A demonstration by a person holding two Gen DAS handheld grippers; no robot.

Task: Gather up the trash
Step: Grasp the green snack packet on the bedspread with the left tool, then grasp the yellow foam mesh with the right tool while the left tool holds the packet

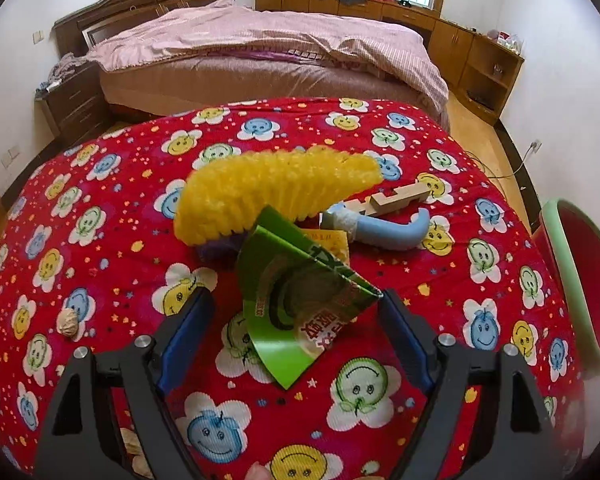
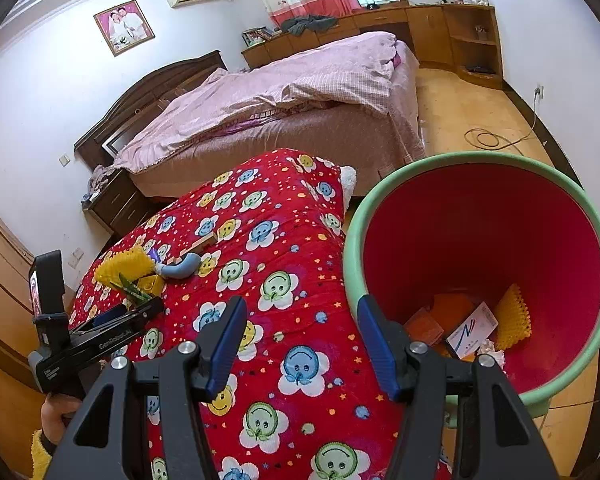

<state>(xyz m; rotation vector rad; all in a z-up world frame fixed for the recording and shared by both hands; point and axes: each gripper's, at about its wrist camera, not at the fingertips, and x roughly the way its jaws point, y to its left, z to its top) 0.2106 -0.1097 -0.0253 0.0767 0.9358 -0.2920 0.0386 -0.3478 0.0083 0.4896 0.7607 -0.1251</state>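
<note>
The left tool [image 1: 296, 320] tilted steeply down toward the red smiley-print cover [image 1: 100, 208] on the table, its blue pads spread wide and gripping nothing. In the right wrist view a hand [image 2: 56, 410] in a yellow cuff held its handle from below at the lower left. The green carton [image 1: 296, 300], flattened and folded, lay between the left tool's pads with a gap on either side, one corner close to the right-hand pad. Just beyond the carton sat a yellow foam net [image 1: 276, 192], with a small yellow packet [image 1: 332, 242] tucked behind the carton. Farther out and to the right lay a blue curved piece [image 1: 384, 232] and a wooden block [image 1: 396, 200]. A walnut [image 1: 69, 322] rested alone to the left of the left tool, with open cover around it.

The right tool [image 2: 300, 344] pointed down over the table's right edge, its pads partly apart and empty. Just to its right stood the red bin [image 2: 480, 240] with a green rim, close against the table edge and holding what looked like a small box, orange scraps and a piece of yellow netting. Bare wooden floor [image 2: 460, 108] stretched beyond the bin toward the bed [image 2: 300, 92].
</note>
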